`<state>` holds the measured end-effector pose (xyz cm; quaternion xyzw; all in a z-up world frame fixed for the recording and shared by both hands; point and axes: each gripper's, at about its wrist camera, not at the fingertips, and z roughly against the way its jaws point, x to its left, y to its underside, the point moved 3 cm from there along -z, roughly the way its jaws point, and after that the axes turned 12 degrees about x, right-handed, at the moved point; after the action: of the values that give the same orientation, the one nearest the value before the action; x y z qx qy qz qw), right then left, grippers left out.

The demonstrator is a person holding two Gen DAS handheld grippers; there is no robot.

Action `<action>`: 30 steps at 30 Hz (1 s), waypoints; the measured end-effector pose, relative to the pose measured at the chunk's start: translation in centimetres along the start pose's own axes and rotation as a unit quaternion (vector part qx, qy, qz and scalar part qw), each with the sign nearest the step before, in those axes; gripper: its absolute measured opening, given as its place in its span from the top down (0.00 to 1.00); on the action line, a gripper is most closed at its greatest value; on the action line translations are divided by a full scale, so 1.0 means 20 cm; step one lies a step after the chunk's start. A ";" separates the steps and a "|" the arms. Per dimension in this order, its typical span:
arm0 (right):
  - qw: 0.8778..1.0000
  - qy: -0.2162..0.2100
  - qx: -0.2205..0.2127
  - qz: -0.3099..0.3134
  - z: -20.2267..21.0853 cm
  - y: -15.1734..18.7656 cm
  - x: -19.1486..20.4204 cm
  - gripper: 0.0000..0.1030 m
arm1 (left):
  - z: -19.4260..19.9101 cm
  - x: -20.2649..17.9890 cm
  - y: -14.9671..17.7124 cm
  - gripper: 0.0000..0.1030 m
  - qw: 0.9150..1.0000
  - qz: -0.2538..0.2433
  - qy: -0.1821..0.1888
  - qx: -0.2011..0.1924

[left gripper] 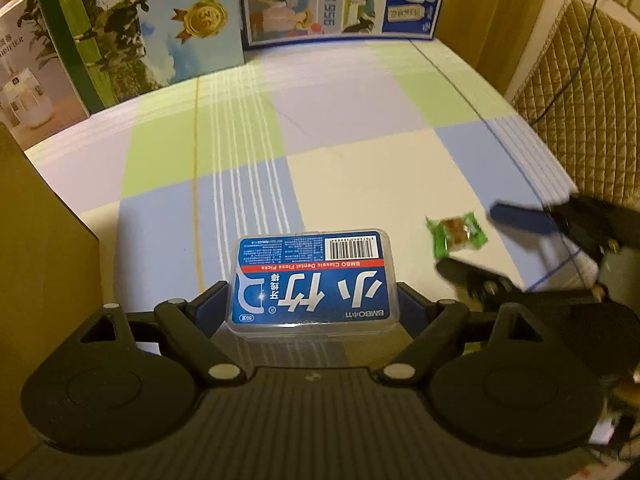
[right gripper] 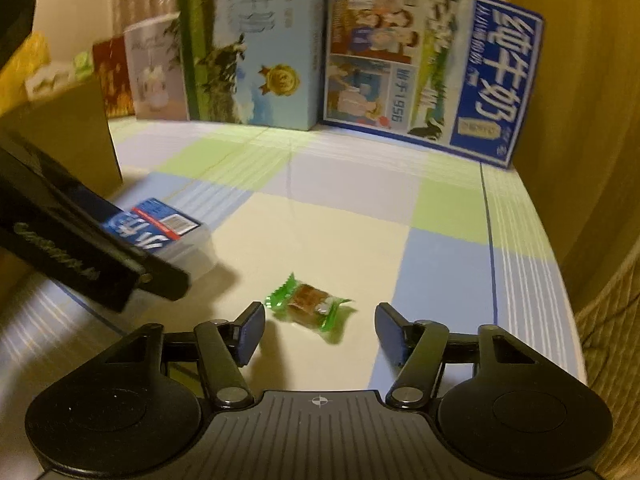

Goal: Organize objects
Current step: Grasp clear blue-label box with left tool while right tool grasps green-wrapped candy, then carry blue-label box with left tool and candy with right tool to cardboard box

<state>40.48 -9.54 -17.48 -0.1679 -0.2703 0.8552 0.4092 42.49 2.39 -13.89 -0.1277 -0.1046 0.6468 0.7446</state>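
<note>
Floss-pick box (left gripper: 313, 281) labelled "BMBO Classic Dental Floss Picks" is sitting clamped in left gripper (left gripper: 312, 300), near-left on checked tablecloth (left gripper: 360, 168). Right gripper (right gripper: 320, 328) is hanging wide open around green-wrapped candy (right gripper: 310, 304), not gripping.

The floss pick box (left gripper: 312, 280) is held between the fingers of the left gripper (left gripper: 312, 300), resting on the tablecloth (left gripper: 360, 152). The wrapped candy (right gripper: 310, 306) is found just ahead of the right gripper (right gripper: 320, 326), between its spread fingers. Milk cartons (right gripper: 424, 72) are stood far ahead, behind both.
</note>
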 end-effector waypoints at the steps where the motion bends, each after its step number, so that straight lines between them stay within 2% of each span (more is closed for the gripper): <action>1: 1.000 0.006 -0.005 0.011 -0.01 0.00 0.00 0.43 | -0.01 0.00 0.01 0.19 1.000 -0.003 0.002 0.003; 6: 1.000 0.004 -0.017 0.016 -0.05 -0.01 -0.01 0.46 | -0.03 -0.01 0.03 0.19 1.000 -0.008 -0.004 0.000; 9: 1.000 -0.015 -0.019 0.003 -0.06 -0.01 -0.02 0.56 | -0.03 0.00 0.03 0.19 1.000 -0.013 -0.003 -0.006; 12: 0.999 -0.028 -0.017 0.005 -0.05 -0.01 0.00 0.70 | -0.04 -0.01 0.03 0.18 1.000 -0.017 -0.006 -0.010; 13: 0.999 -0.031 -0.016 0.007 -0.04 -0.02 0.01 0.78 | -0.04 -0.01 0.03 0.18 1.000 -0.019 -0.007 -0.011; 23: 0.999 -0.016 0.010 -0.028 -0.01 -0.01 0.02 0.82 | -0.09 0.00 0.02 0.18 1.000 -0.009 0.002 -0.010; 30: 0.998 -0.017 0.017 -0.063 0.03 0.02 0.00 0.82 | -0.04 -0.01 0.04 0.19 1.000 -0.005 -0.001 -0.013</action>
<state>40.03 -9.95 -17.22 -0.1291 -0.2730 0.8348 0.4603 42.06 2.30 -14.87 -0.1363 -0.1149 0.6416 0.7460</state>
